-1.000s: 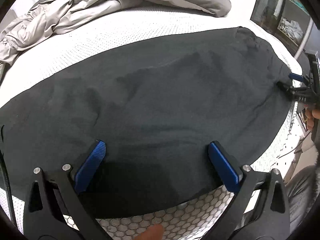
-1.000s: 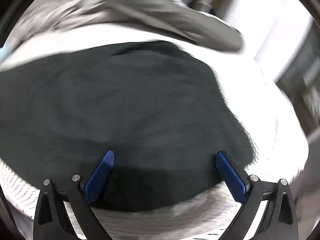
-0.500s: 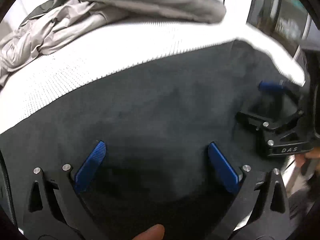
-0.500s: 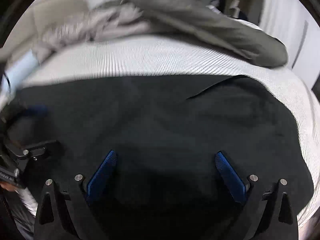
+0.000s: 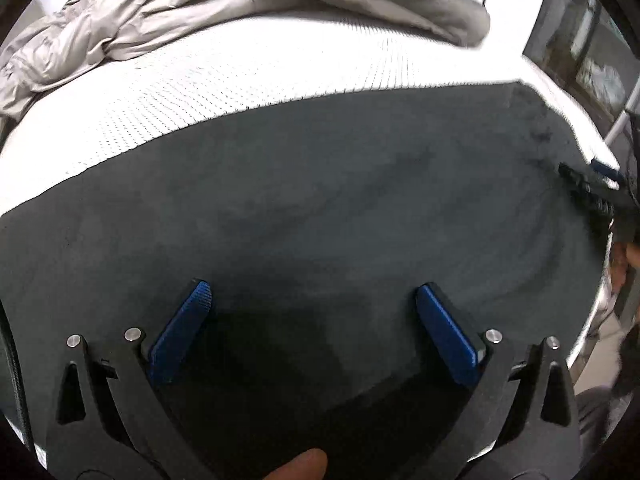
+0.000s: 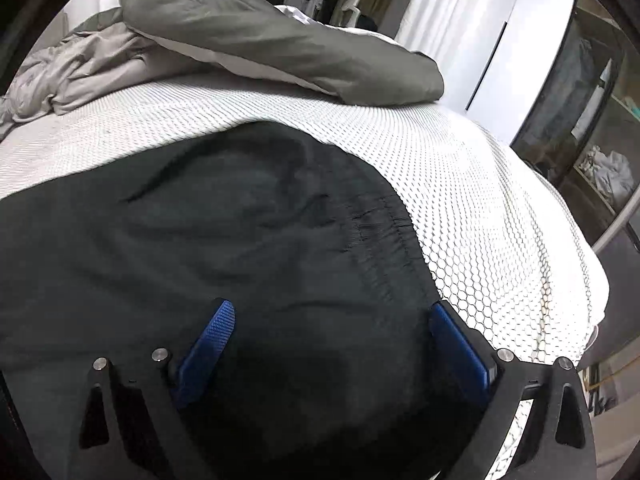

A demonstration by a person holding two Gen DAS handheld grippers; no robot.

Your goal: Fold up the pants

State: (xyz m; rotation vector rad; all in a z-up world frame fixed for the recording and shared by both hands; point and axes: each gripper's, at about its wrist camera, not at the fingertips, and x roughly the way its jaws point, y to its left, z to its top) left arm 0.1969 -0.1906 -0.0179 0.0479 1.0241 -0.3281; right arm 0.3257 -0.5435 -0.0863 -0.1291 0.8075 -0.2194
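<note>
- Left wrist view: my left gripper (image 5: 312, 300) is spread wide, blue pads (image 5: 182, 332) well apart, nothing between them; it hangs over the near part of the dark pants (image 5: 320, 200).
- Pants lie spread flat across the white honeycomb-pattern mattress cover (image 5: 200, 92), filling most of this view; light wrinkles toward the right end.
- A fingertip (image 5: 300, 466) of my hand shows at the bottom edge, under the claw.
- At the far right edge of this view, my right gripper (image 5: 592, 184) sits at the right end of the pants; too small and blurred there to read its jaws.
- Right wrist view: my right gripper (image 6: 332, 320) is also wide, blue pads (image 6: 208, 352) apart, no cloth pinched. The gathered, stitched waistband (image 6: 384, 232) lies just ahead of the right-hand pad, at the edge where the pants (image 6: 180, 240) meet the bare mattress cover (image 6: 480, 200).
- Right-hand pad sits at that fabric edge; cannot tell if it touches.
- Grey duvet (image 6: 260, 36) is bunched at the far side of the bed, apart from the pants, with a paler crumpled sheet (image 6: 80, 68) beside it on the left.
</note>
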